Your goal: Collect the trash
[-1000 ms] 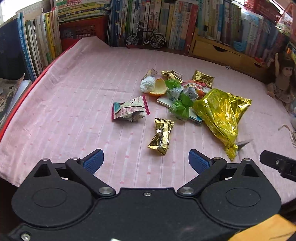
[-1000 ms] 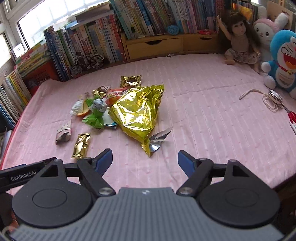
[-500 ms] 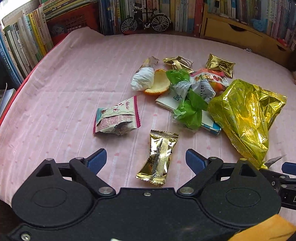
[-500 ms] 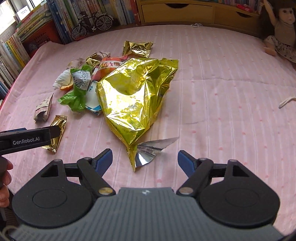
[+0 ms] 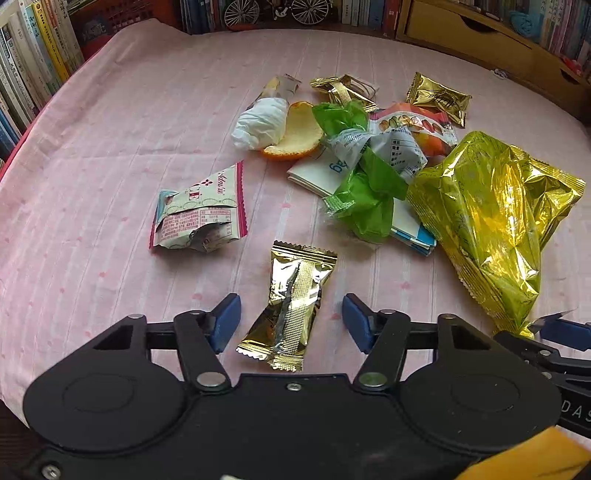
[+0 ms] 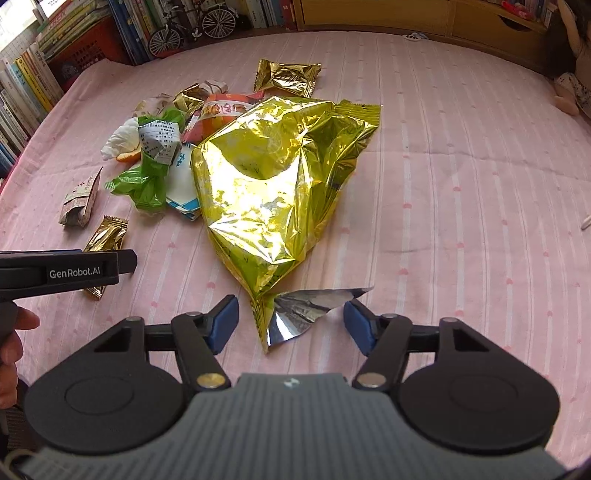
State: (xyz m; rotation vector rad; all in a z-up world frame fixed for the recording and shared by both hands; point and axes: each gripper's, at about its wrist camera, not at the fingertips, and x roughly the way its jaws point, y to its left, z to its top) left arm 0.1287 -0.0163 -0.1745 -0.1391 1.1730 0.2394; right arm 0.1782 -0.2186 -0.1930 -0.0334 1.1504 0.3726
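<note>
Trash lies scattered on a pink sheet (image 5: 92, 155). My left gripper (image 5: 291, 321) is open, its blue pads either side of a small gold wrapper (image 5: 293, 302) lying flat. A torn white and red wrapper (image 5: 199, 214) sits just beyond it to the left. My right gripper (image 6: 291, 319) is open around the torn silver corner (image 6: 306, 310) of a big gold foil bag (image 6: 273, 184). Further back lie a green wrapper (image 5: 365, 192), an orange peel (image 5: 295, 136), a white tissue (image 5: 262, 123) and more gold wrappers (image 5: 437, 96).
Bookshelves (image 5: 33, 62) run along the left and back edges, with a model bicycle (image 6: 192, 27) and a wooden drawer unit (image 5: 480, 40) behind the sheet. A doll (image 6: 569, 62) sits at the far right. A hand (image 6: 14, 332) holds the left gripper's handle (image 6: 66, 273).
Both grippers moved forward and down toward the trash. The small gold wrapper now lies between the left pads, and the foil bag's torn corner between the right pads.
</note>
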